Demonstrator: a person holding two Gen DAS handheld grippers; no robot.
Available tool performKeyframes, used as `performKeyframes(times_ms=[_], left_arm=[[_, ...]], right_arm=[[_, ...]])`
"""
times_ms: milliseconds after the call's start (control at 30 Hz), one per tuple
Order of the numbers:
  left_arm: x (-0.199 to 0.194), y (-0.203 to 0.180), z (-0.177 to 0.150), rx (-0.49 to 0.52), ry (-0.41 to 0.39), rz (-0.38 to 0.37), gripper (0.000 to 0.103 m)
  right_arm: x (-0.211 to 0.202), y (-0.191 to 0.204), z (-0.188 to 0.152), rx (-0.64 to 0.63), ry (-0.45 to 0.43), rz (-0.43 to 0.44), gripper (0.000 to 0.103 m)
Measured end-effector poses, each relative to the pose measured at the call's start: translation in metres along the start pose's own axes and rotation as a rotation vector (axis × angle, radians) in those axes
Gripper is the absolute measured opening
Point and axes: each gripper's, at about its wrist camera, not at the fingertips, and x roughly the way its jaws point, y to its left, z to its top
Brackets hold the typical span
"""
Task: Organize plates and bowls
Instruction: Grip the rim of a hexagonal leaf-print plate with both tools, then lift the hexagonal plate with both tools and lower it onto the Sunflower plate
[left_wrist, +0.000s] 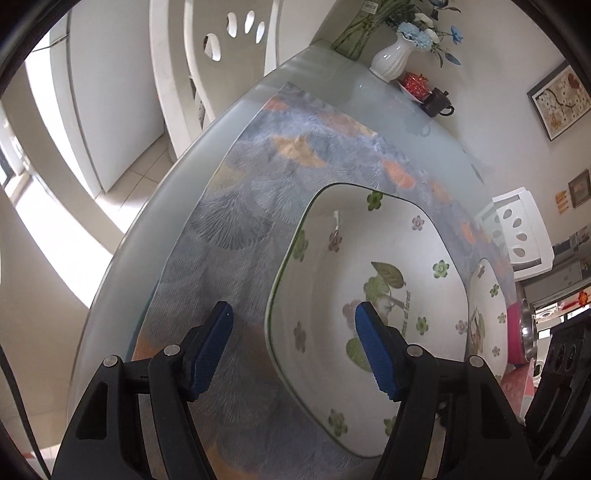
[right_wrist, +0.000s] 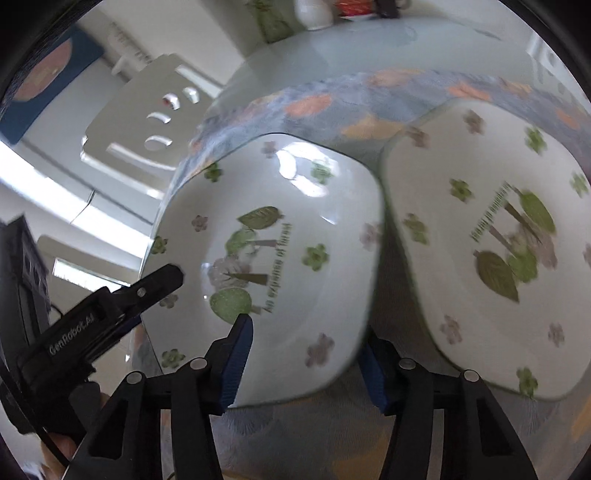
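Two white square bowls with flower prints stand side by side on a patterned runner. My left gripper is open and straddles the left rim of the nearer bowl, one blue pad inside and one outside over the cloth. The second bowl shows at the far right. In the right wrist view my right gripper is open across the near corner of the same bowl, left pad inside, right pad at the outer edge. A left gripper finger shows at that bowl's left rim. The other bowl sits to the right.
The runner lies on a glass table. A white vase of flowers, a small dish of red items and a dark teapot stand at the far end. White chairs flank the table. A metal bowl sits at the right.
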Motion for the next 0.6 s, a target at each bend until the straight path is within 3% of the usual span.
performKeyframes(times_ms=[67,100,233,333,433,600], left_arm=[[0.002,-0.007,0.001,0.032,-0.003,-0.002,0.061],[0.005,-0.01,0.0,0.044,0.009,-0.02,0.049],[0.006,-0.019,-0.005,0.095,-0.02,0.047,0.046],[0.001,-0.011,-0.005,0.069,-0.04,0.055,0.029],[-0.011,-0.007,-0.007,0.032,-0.078,0.018,0.027],[-0.027,-0.015,-0.017,0.084,-0.135,0.049,0.027]], right_arm=[[0.004,0.007,0.001,-0.058,0.005,-0.034,0.055],[0.005,0.01,0.0,-0.087,-0.001,-0.05,0.055],[0.005,0.014,-0.007,-0.167,-0.029,-0.082,0.05],[0.003,0.014,-0.011,-0.201,-0.056,-0.085,0.046],[0.001,0.013,-0.012,-0.188,-0.059,-0.071,0.046],[-0.002,0.013,-0.008,-0.193,-0.067,-0.036,0.046]])
